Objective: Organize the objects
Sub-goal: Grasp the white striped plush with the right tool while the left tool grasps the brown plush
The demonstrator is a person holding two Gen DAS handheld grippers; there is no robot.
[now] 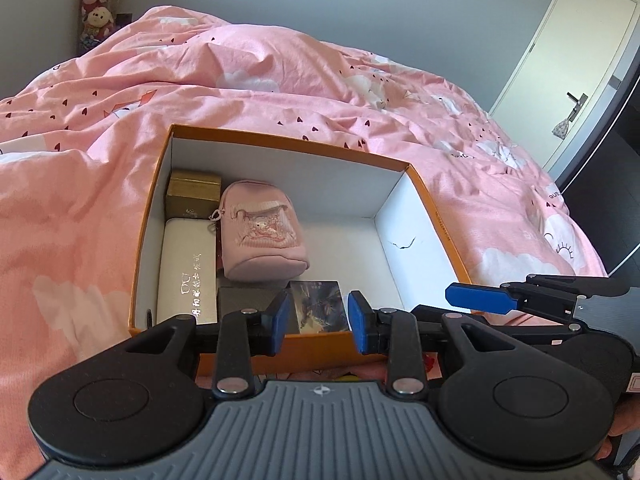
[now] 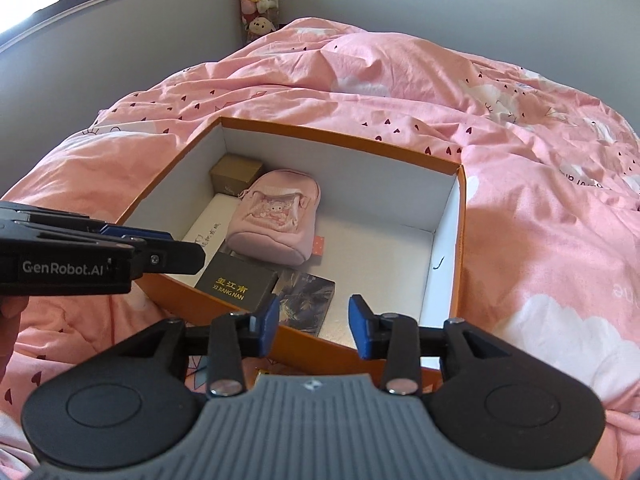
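Two grippers, left [image 1: 318, 316] and right [image 2: 314, 322], hovered with jaws apart and empty over the near edge of the orange box [image 2: 464, 240]. Inside, along its left side, lay a pink pouch [image 2: 276, 220], a black case [image 2: 236, 286] and a white case [image 1: 186, 270].

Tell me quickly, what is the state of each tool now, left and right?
Left tool: open, holding nothing, over the near edge of the orange box.
Right tool: open, holding nothing.

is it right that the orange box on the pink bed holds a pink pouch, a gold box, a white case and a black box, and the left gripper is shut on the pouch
Not quite. The left gripper is open and holds nothing; the left wrist view shows its jaws apart over the near edge of the orange box. The pink pouch lies untouched inside, beside the gold box, white case and black box.
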